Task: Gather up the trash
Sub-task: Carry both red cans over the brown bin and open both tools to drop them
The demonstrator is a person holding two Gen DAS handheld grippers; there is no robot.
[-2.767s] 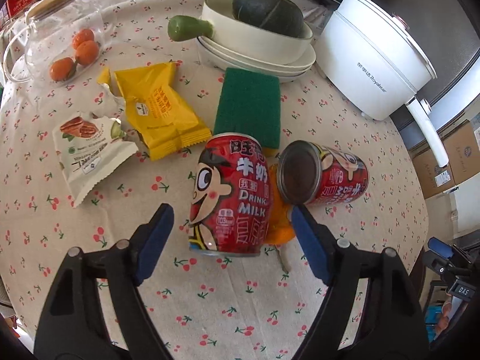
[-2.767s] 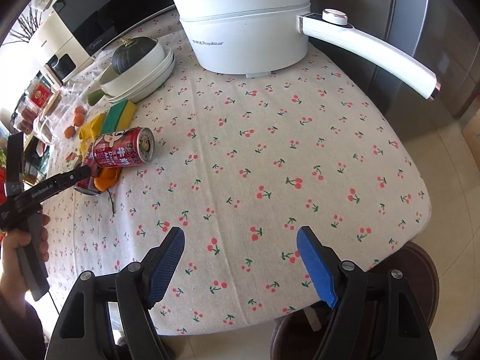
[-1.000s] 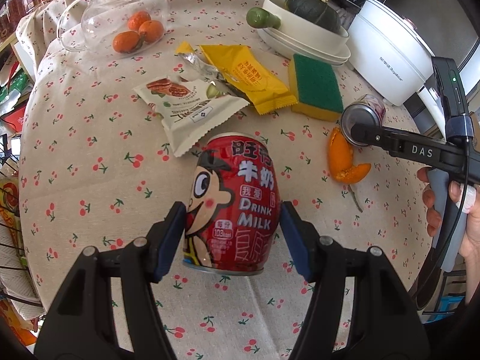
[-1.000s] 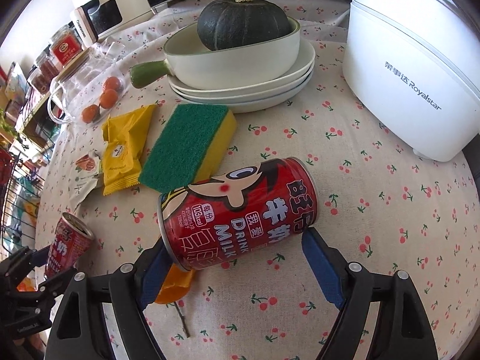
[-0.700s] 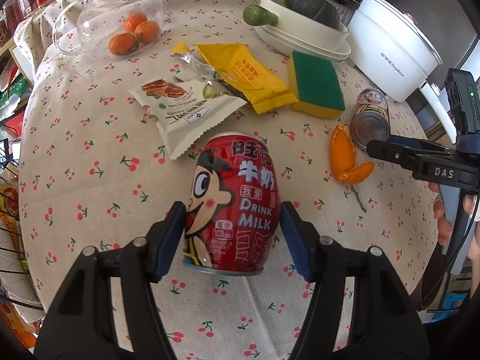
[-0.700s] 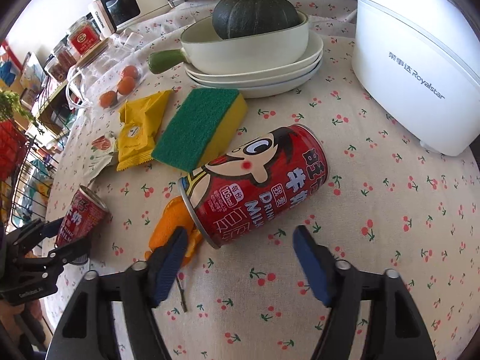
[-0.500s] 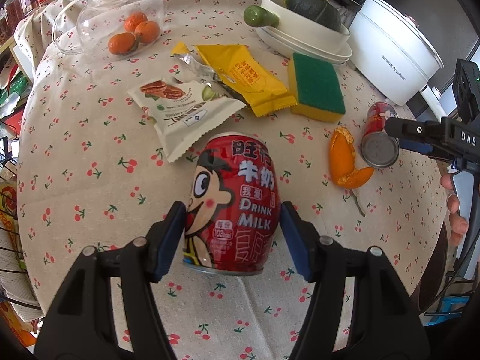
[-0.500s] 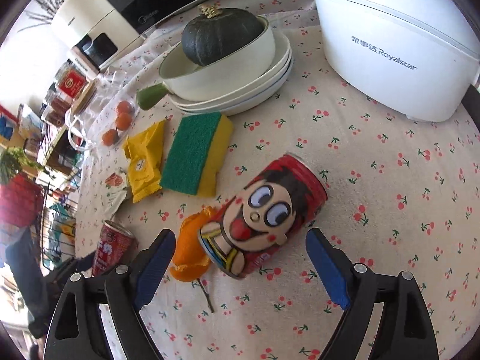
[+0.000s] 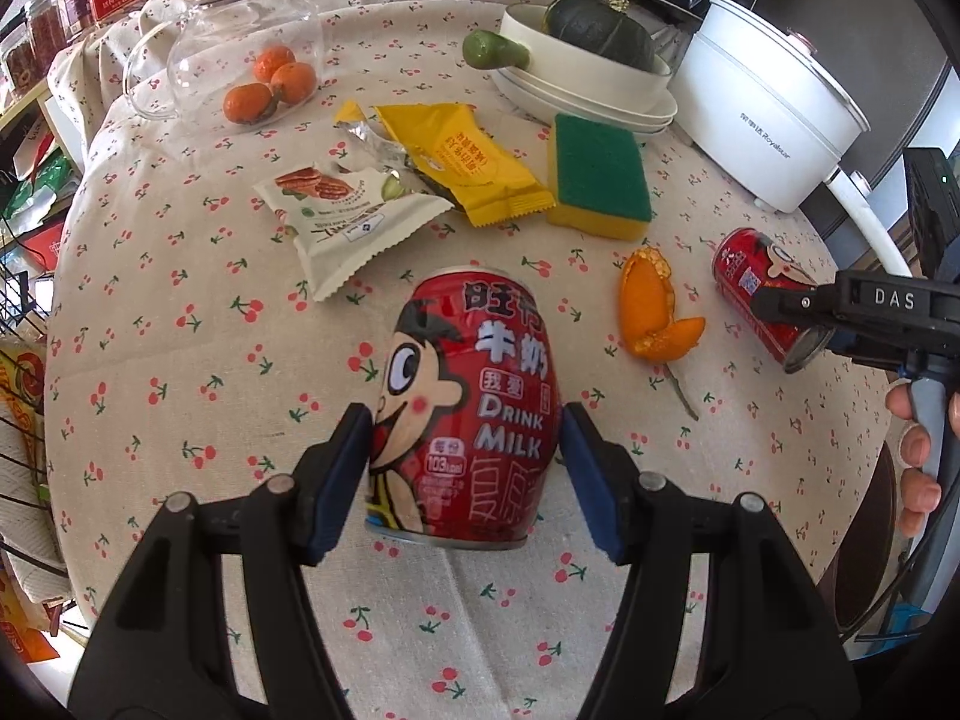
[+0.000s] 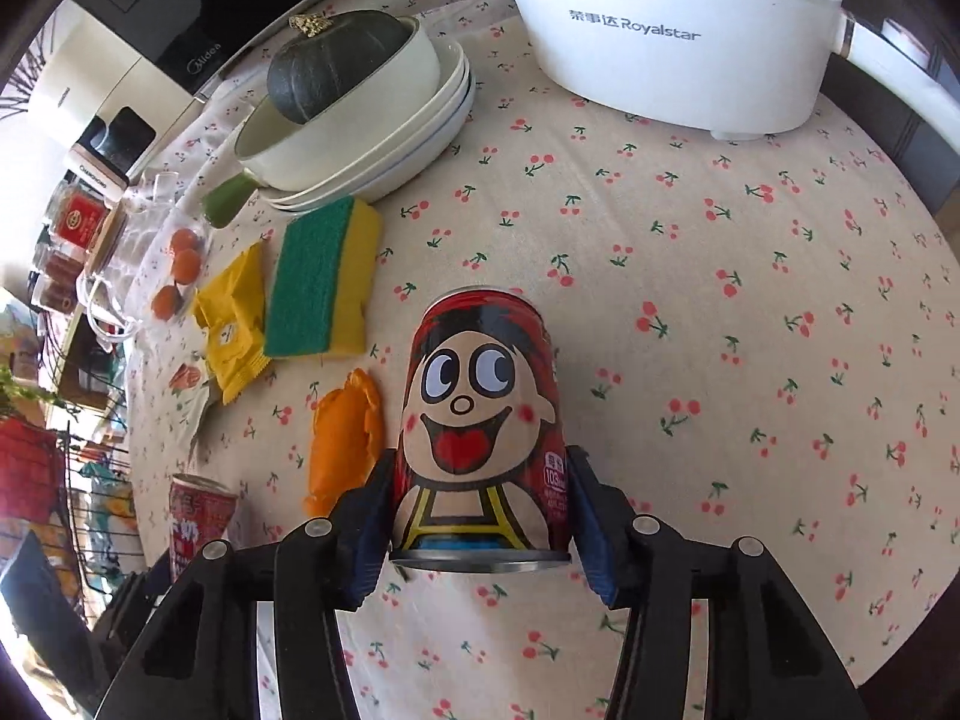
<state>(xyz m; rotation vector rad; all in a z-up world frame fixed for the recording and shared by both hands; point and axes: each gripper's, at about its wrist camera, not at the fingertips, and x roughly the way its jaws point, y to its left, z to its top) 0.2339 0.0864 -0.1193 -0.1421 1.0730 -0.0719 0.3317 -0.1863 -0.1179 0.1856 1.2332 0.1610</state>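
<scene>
My left gripper (image 9: 465, 462) is shut on a red milk can (image 9: 465, 414) and holds it above the cherry-print tablecloth (image 9: 180, 330). My right gripper (image 10: 480, 516) is shut on a second red milk can (image 10: 483, 420); that can also shows in the left wrist view (image 9: 762, 294), and the left one in the right wrist view (image 10: 198, 519). An orange peel (image 9: 651, 312) lies between them, also visible in the right wrist view (image 10: 345, 438). A yellow wrapper (image 9: 462, 162) and a white nut wrapper (image 9: 348, 219) lie further back.
A green-and-yellow sponge (image 9: 600, 183), stacked white dishes with a dark squash (image 9: 591, 69), a white electric pot (image 9: 774, 114) and a glass jar with oranges (image 9: 240, 60) stand at the back. Shelves with goods (image 9: 24, 180) are at the left table edge.
My right gripper has closed on the second can, which was lying on its side, and turned it so it points away along the fingers. My left gripper still holds its can.
</scene>
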